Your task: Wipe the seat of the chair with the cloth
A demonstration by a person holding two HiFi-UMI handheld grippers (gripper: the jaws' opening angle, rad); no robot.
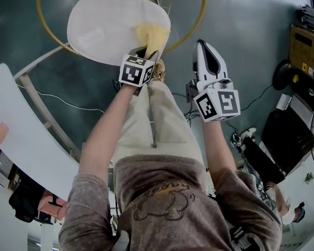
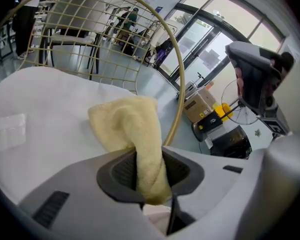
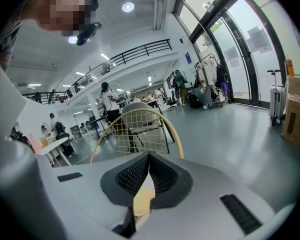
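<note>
At 12 o'clock in the head view sits the chair's white seat (image 1: 104, 25), ringed by a yellow wire frame (image 1: 42, 25) over a dark floor (image 1: 251, 30). On the seat's edge at about 4 o'clock lies the yellow cloth (image 1: 153, 35), bunched and touching the white surface. The left gripper (image 1: 146, 52) reaches to that edge from 6 o'clock. Its own view shows its jaws clamped on the cloth (image 2: 127, 121): a twisted tail of fabric runs down between the dark pads of the left gripper (image 2: 149, 169), and the loose part spreads up onto the seat (image 2: 50, 134). The wire frame (image 2: 176, 64) curves past at 1 o'clock of the cloth.

The right gripper (image 1: 205, 46) hangs at 3 o'clock of the left one, off the seat and above the floor, near but not touching the cloth. In its own view the right gripper (image 3: 149, 158) has its jaws pressed together at the tips. A pale yellowish sliver shows low in the gap behind them, and I cannot tell what it is. The person's light trousers (image 1: 162, 119) fill 6 o'clock below both grippers.
</note>
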